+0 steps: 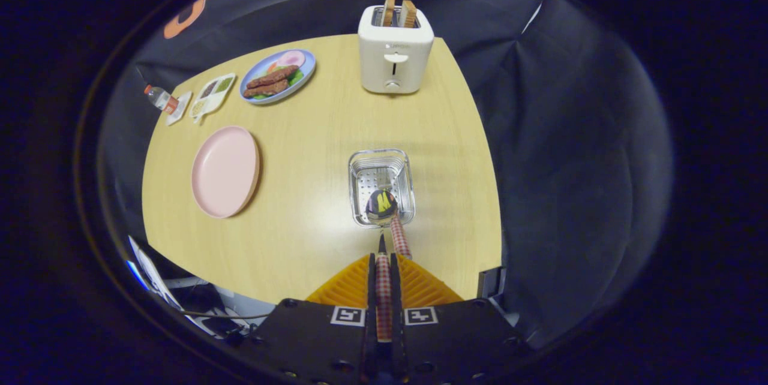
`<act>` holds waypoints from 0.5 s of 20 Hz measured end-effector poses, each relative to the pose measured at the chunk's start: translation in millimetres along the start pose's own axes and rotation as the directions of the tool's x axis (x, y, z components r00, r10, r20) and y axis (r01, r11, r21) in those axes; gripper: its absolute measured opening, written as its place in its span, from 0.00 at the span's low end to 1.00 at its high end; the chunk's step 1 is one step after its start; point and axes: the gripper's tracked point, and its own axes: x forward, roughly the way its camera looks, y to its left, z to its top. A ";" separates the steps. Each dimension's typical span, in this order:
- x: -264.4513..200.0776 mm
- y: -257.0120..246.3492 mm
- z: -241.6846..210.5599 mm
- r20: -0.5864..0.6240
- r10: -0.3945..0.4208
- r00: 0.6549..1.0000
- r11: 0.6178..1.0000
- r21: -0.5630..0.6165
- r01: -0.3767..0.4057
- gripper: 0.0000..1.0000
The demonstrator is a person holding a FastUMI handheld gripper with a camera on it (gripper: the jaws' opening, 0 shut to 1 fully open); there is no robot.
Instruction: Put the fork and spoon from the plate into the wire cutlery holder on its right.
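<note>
- Gripper (383,256) nearly closed, both fingers (371,277) pressed against the checked handle running up between them.
- Held there: a spoon (384,217), red-and-white checked handle clamped between the fingers, shiny bowl just ahead of the fingertips.
- Spoon bowl hanging over the near end of the wire cutlery holder (382,186), apparently inside its rim; whether touching the perforated bottom, cannot tell.
- A second checked handle, slanting out just right of the fingertips toward the holder's near edge; whether that is the fork's, or where the fork lies, cannot tell.
- Holder standing upright on the pale wooden table (312,163), straight ahead of the fingers, rectangular, shiny wire walls.
- Left of the holder and well apart from it: pink plate (225,172), bare of cutlery, near the table's left side.
- Farther back, beyond the holder: white toaster (395,52) with two slices of toast (399,13) standing up out of its slots.
- Left of the toaster: blue plate (278,76) carrying strips of meat, a pink slice and some green leaf.
- Left of that: small white divided tray (212,95) with dark and green fillings.
- At the far left corner of the table: small clear bottle (159,97) lying on its side beside a flat white dish (180,108).
- Below the table's near left edge: cables and some white gear, too blurred to make out.
</note>
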 end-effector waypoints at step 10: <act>28.6 7.5 27.9 -0.124 0.011 0.992 1.000 -0.004 -0.012 0.09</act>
